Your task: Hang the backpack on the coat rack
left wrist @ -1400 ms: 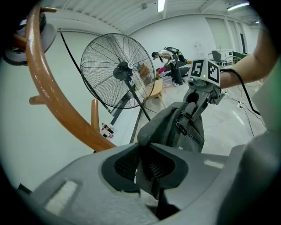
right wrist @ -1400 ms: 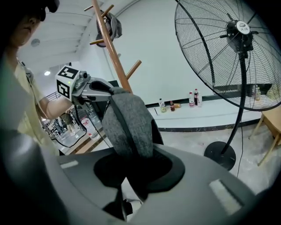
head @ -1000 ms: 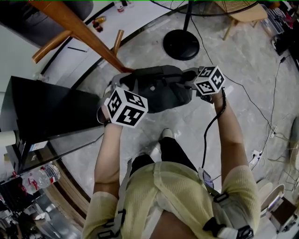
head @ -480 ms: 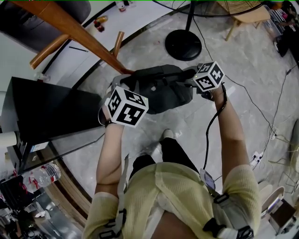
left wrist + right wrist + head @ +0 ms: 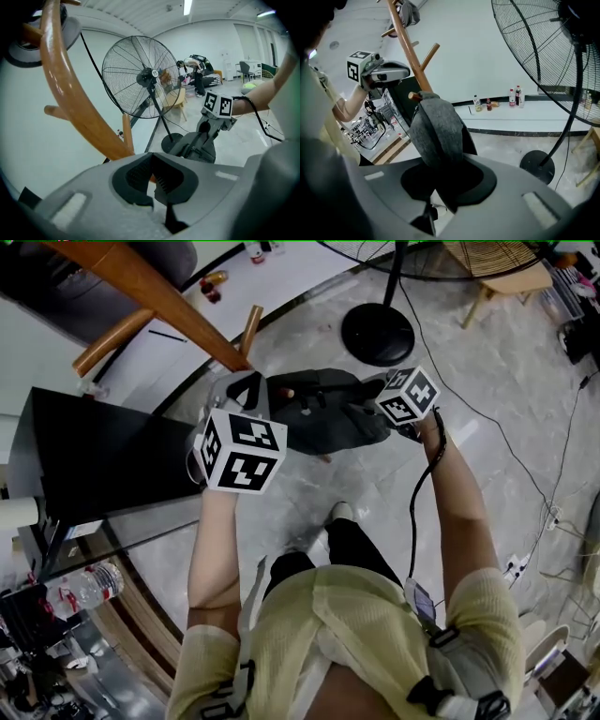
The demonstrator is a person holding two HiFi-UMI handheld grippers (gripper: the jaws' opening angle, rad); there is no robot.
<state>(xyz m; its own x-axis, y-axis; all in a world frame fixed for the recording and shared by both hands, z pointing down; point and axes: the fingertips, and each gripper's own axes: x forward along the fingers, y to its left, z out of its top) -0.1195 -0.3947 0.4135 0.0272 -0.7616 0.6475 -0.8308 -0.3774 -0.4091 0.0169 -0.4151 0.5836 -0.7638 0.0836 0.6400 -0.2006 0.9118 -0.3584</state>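
Note:
The dark grey backpack (image 5: 323,413) hangs low beside the slanted wooden coat rack (image 5: 159,296). In the right gripper view its grey strap (image 5: 436,131) runs up from my jaws and loops over a short wooden peg (image 5: 415,96). My right gripper (image 5: 440,183) is at the bag's right side (image 5: 370,395); its jaws are closing with the strap clamped between them. My left gripper (image 5: 248,390) is above the bag's left end, close to the rack pole (image 5: 70,108). Its pads (image 5: 138,176) stand slightly apart with nothing between them.
A large standing fan (image 5: 140,77) has its round base (image 5: 377,332) on the floor just beyond the bag. A black cabinet (image 5: 103,460) stands at the left. Small bottles (image 5: 487,104) line the wall. Cables (image 5: 525,465) trail over the floor at the right, and a wooden stool (image 5: 502,277) stands behind.
My left gripper has lifted and drawn left, off the backpack's left end. The bag's top has shifted up toward the rack. My right gripper moved slightly left and down with the strap.

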